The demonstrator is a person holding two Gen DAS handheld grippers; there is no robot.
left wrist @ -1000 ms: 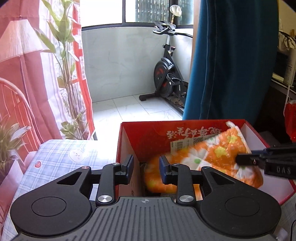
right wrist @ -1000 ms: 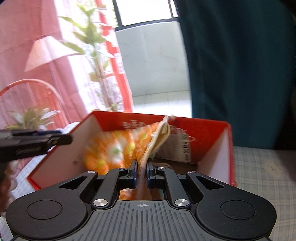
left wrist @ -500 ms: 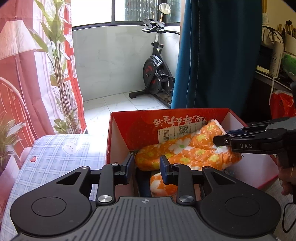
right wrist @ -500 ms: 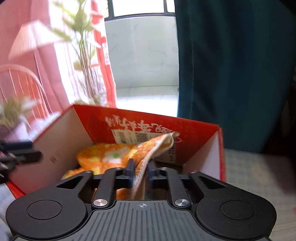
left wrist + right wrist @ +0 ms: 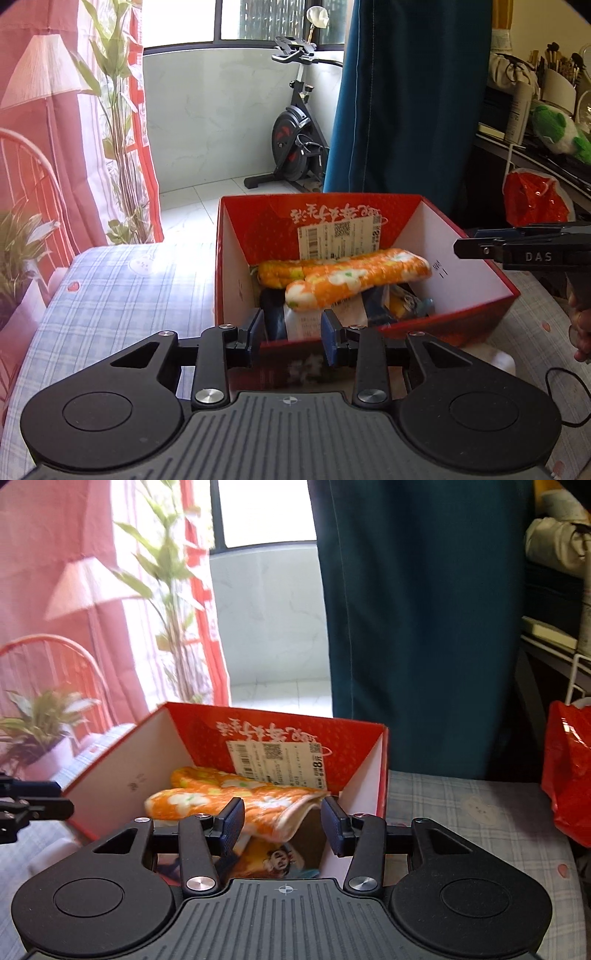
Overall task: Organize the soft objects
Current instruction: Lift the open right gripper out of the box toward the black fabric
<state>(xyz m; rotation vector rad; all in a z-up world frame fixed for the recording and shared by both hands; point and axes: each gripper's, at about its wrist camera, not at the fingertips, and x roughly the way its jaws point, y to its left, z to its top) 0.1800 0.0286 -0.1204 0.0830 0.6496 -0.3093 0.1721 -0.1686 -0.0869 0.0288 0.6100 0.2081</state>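
Left wrist view: the left gripper point(image 5: 291, 336) stands spread at the near wall of the red box point(image 5: 476, 321), gripping nothing.
Towel: the orange flowered towel point(image 5: 343, 277) lies inside the box.
Right wrist view: the right gripper point(image 5: 282, 825) is opening over the box's near edge; the towel point(image 5: 258, 801) lies loose beyond its pads, unpinched.

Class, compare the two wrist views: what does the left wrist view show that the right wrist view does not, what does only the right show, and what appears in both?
Only the left wrist view shows the exercise bike and the green plush toy.

Only the right wrist view shows the picture card under the orange floral cloth, seen between the opening right tongs, whose pads are clear of the cloth.

Both show the red box, the cloth, the barcode label and the blue curtain.
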